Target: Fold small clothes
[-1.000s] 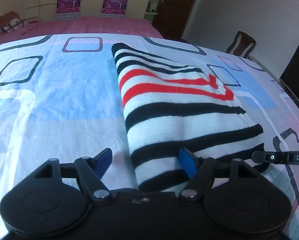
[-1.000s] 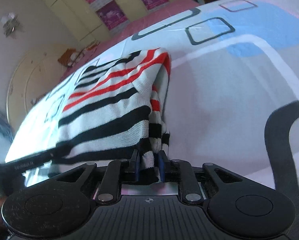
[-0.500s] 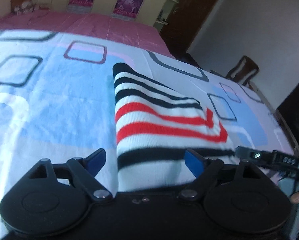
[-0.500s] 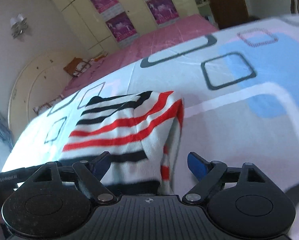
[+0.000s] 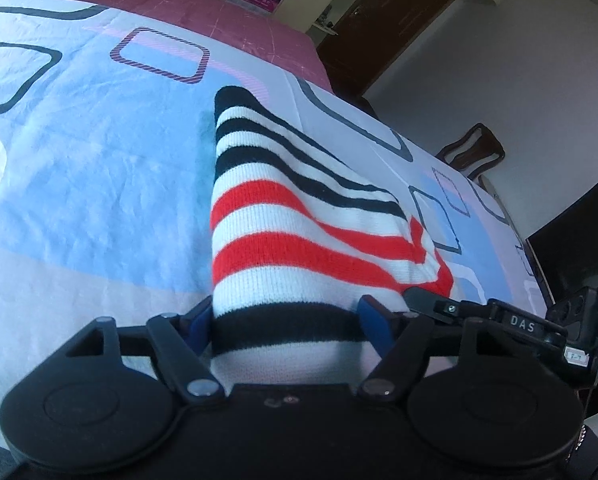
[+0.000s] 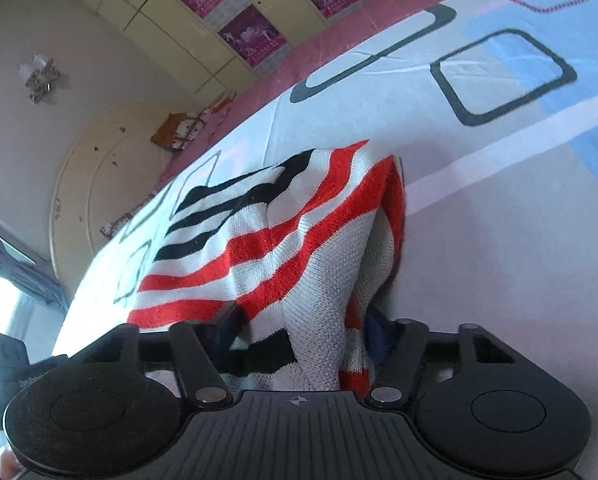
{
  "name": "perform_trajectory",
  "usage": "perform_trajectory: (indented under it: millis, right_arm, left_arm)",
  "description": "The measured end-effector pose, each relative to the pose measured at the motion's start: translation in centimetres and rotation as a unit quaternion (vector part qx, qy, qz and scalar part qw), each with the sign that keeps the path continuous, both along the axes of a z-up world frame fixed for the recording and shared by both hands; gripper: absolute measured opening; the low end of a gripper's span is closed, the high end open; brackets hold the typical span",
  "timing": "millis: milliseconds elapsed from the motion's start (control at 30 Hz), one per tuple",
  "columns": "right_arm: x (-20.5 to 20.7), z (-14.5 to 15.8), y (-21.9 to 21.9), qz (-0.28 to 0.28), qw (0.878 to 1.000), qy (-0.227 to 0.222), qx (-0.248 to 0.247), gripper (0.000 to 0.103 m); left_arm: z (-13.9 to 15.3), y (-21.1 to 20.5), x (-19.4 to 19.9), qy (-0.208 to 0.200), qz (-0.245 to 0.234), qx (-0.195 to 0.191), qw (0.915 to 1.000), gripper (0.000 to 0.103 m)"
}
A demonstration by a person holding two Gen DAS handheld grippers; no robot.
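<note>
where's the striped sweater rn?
The striped sweater lies mid-bedsheet, its near edge between the open jaws of both the left gripper and the right gripper.

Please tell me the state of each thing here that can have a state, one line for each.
Black, white and red striped knitted garment: folded, near edge between both grippers' jaws.
Left gripper: open, jaws either side of the garment.
Right gripper: open, garment between the jaws.
Dark wooden door: shut.
</note>
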State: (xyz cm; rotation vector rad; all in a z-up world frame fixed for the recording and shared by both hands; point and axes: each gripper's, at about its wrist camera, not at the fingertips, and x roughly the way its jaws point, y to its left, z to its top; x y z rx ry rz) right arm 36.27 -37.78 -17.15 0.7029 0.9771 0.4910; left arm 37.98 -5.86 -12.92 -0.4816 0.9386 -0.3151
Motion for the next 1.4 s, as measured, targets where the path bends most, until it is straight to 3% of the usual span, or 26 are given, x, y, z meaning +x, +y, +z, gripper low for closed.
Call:
perform_trajectory:
  millis: [233,600,767,1000,1200,1400]
  right_arm:
    - [-0.7,1.2,-0.7,-0.005,1.0,-0.011,0.012,0.037]
    - [-3.0,5.0,2.8,0.002,0.999,-0.037,0.019,0.037]
    - [-4.2,7.0,8.9,0.009,0.998,-0.055,0.012,0.037]
    - [-6.9,8.4,19.6,-0.002,0.998,-0.057,0.002,0.037]
    - [-7.5,8.4,27.8,0.008,0.998,-0.056,0.015,0.037]
    - [-6.6,7.5,34.5,0.025,0.998,-0.059,0.013,0.037]
  left_arm:
    - [1.6,-0.5,-0.5,-0.016,0.004,0.023,0.9996,0.056]
    - [5.8,3.0,-2.6,-0.045,0.008,0.053,0.9975,0.055]
    - [7.1,8.2,-4.5,-0.061,0.015,0.05,0.9968,0.055]
    - [7.5,18.5,-7.2,-0.071,0.014,0.038,0.9967,0.055]
    - [7.9,27.0,-8.7,-0.072,0.028,0.049,0.9958,0.055]
    - [7.1,32.7,-9.0,-0.071,0.047,0.054,0.9949,0.055]
